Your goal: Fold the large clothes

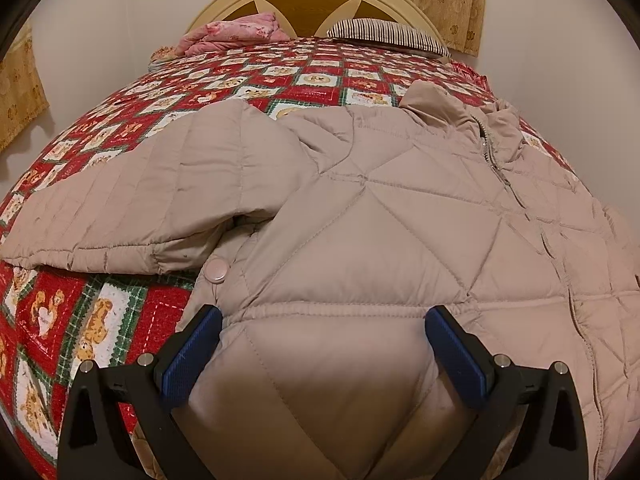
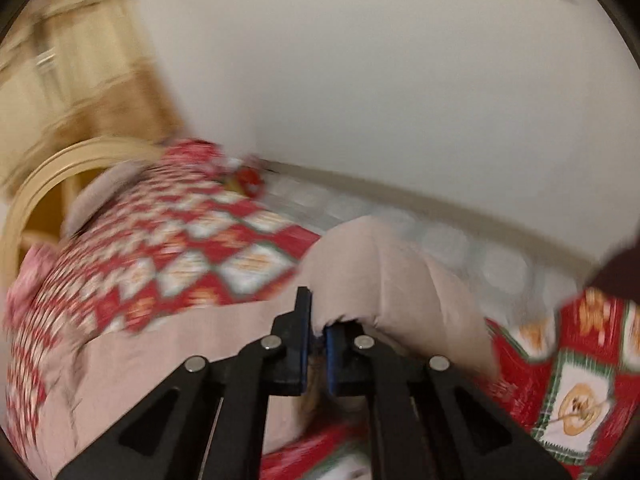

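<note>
A beige quilted jacket (image 1: pixel 360 216) is spread front-up across a bed covered by a red checked quilt (image 1: pixel 248 76), with its zipper (image 1: pixel 516 200) running from the collar at the far right toward the near hem. Its long axis is thus laid roughly away from the person, toward the headboard (image 1: pixel 304 4). One sleeve (image 1: pixel 132 200) is stretched out to the left, crosswise to the body, with a snap button (image 1: pixel 217 269) seen just beneath it.

In the right wrist view, which is blurred, a fold of the jacket's beige fabric (image 2: pixel 384 272) is pinched between the jaws of the right hand-held gripper (image 2: pixel 317 320), which are closed tight on it; the cloth is bunched up and raised above the quilt. Which part of the garment is held cannot be told for certain, though the jacket's right edge is the likely one.

The left hand-held gripper (image 1: pixel 323 344) is held wide open above the near hem, with the padded lower panel lying between its blue pads (image 1: pixel 192 356) but not pressed by them. It is tilted downward, and the hem is directly below and ahead of it.

The coming fold is judged to turn on the right side being carried leftward across the zipper line, the left hand-held gripper being the nearer one for pinning the hem.
</note>
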